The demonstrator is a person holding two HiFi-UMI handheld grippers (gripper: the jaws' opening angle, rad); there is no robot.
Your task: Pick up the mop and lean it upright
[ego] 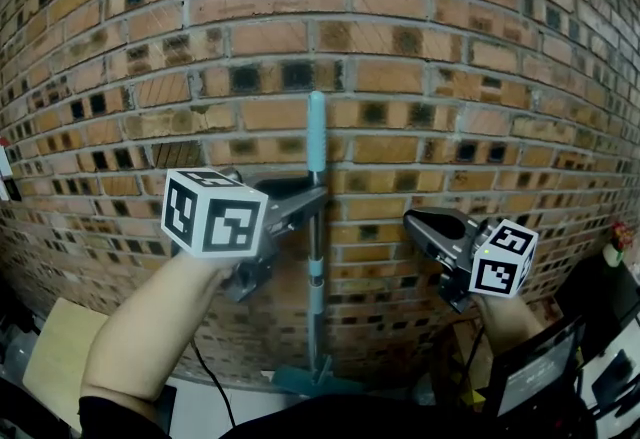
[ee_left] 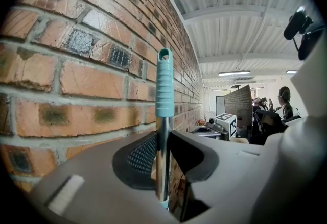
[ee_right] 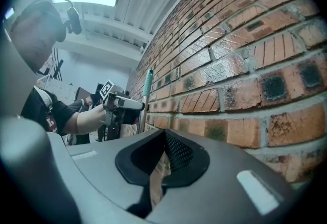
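Mop (ego: 316, 262) upright against brick wall (ego: 450, 47), white ribbed ceiling (ee_left: 245, 8) overhead

No words, numbers or brand names can be read anywhere in these views. The only printed marks are black-and-white square patterns on the marker cube (ego: 214, 212) behind the fingers of the left gripper (ego: 316, 197) and on the other marker cube (ego: 503, 258) behind the fingers of the right gripper (ego: 410, 219). Neither pattern carries letters or digits.
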